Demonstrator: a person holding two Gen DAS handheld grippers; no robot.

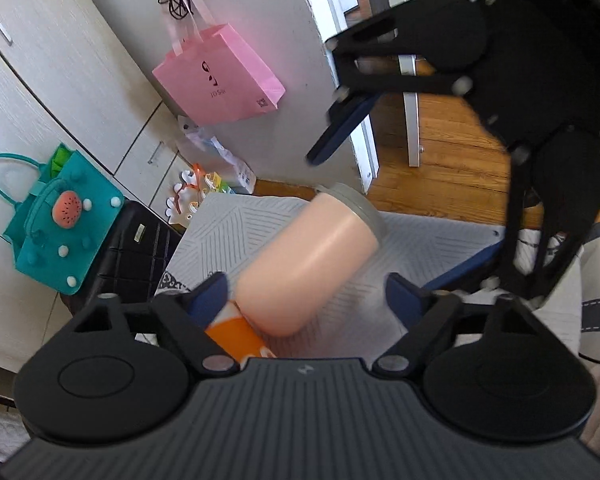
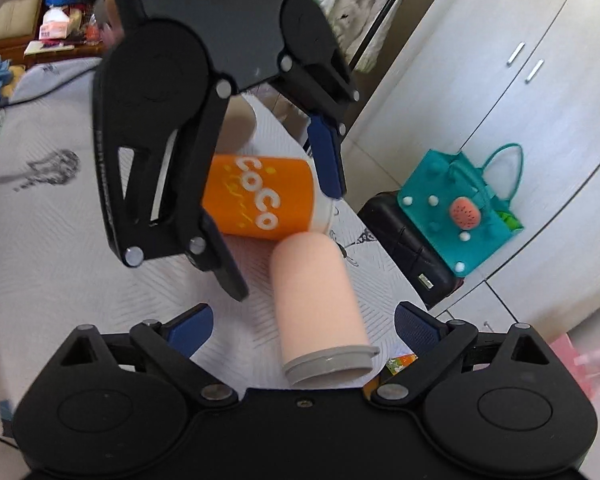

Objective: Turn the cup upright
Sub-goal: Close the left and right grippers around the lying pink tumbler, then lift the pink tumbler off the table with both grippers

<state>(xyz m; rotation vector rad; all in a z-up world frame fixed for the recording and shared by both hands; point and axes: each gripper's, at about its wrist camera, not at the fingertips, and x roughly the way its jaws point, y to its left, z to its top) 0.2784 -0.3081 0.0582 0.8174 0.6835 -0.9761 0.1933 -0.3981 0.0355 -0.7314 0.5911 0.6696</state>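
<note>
Grey quilted bed (image 2: pixel 60 280) carries everything. Peach cup (image 2: pixel 320 300) lies on its side, lid rim toward my right claw (image 2: pixel 302 326), touching an orange cup (image 2: pixel 256 200). Both claws, left claw (image 1: pixel 304 292) included, gape empty; flipping remains undone.

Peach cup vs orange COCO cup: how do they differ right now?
The peach cup is plain, with a grey lidded end; the orange COCO cup carries white lettering and a white rim. The peach cup lies along the right gripper axis, grey end toward that camera; the orange cup lies crosswise between the left gripper fingers. The peach cup looks slimmer. Both lie on their sides on the grey mat, not upright.
</note>
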